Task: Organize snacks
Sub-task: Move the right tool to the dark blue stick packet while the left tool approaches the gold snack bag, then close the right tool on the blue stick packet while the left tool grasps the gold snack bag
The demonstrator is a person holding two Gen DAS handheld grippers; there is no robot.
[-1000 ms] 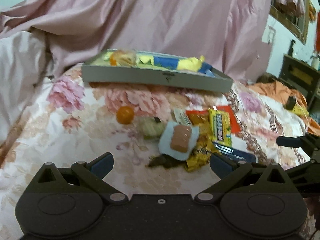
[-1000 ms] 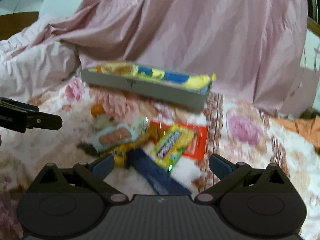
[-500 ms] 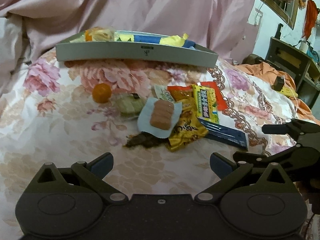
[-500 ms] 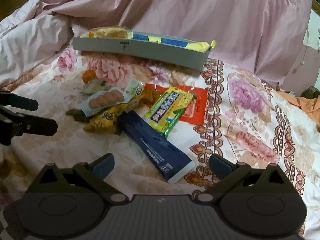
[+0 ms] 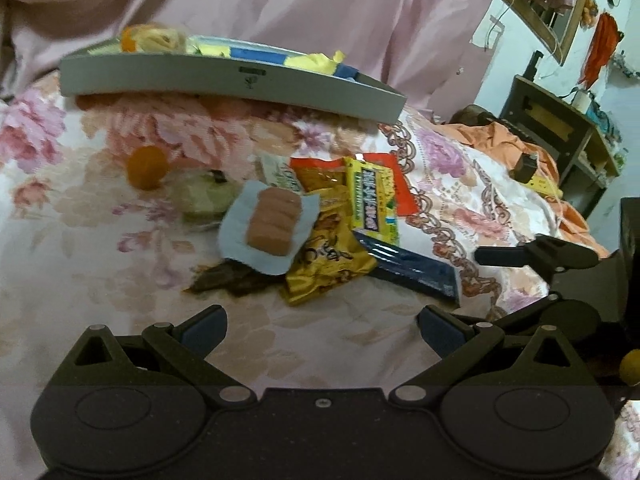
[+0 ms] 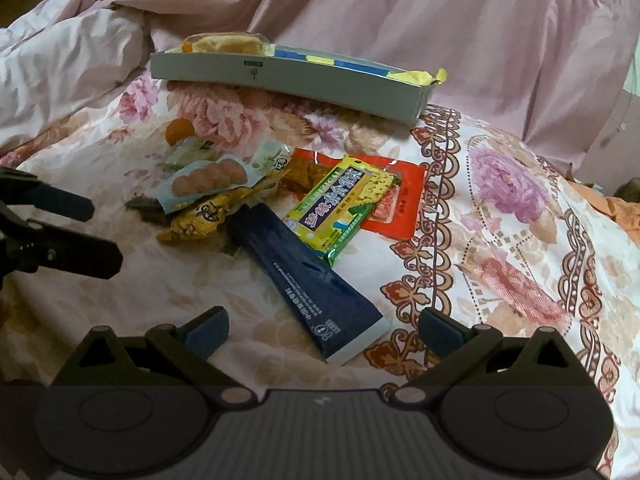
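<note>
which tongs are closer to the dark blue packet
Right. The right tongs sit open just short of the dark blue packet, its near end between their fingers. The left tongs, also open, are off to its left, facing the pile.

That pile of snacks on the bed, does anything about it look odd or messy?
Yes. The packets lie in a loose heap on the flowered bedspread instead of in the grey tray behind them. The dark blue packet is partly tucked under the yellow-green one, and a small orange sits apart. Nothing looks spilled or torn.
</note>
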